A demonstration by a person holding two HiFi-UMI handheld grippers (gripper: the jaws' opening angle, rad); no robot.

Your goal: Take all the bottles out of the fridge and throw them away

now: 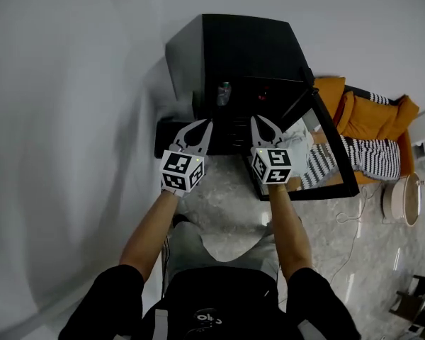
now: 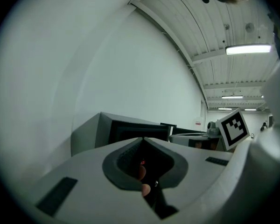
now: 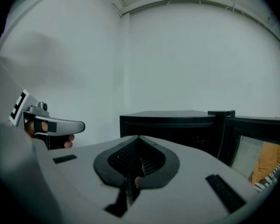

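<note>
A clear bottle (image 1: 224, 92) stands inside the black mini fridge (image 1: 241, 44), toward the left of its dark interior; a small red item (image 1: 263, 94) beside it is too dim to identify. The fridge door (image 1: 334, 151) is swung open to the right. In front of the opening, the left gripper (image 1: 200, 126) and the right gripper (image 1: 263, 125) are held side by side, each with its jaws closed together on nothing and apart from the bottle. The fridge sits on a pale marbled floor (image 1: 227, 204) against a white wall. Orange and striped fabric (image 1: 368, 129) lies beyond the door, and a round pale container (image 1: 402, 199) is on the floor nearby.
</note>
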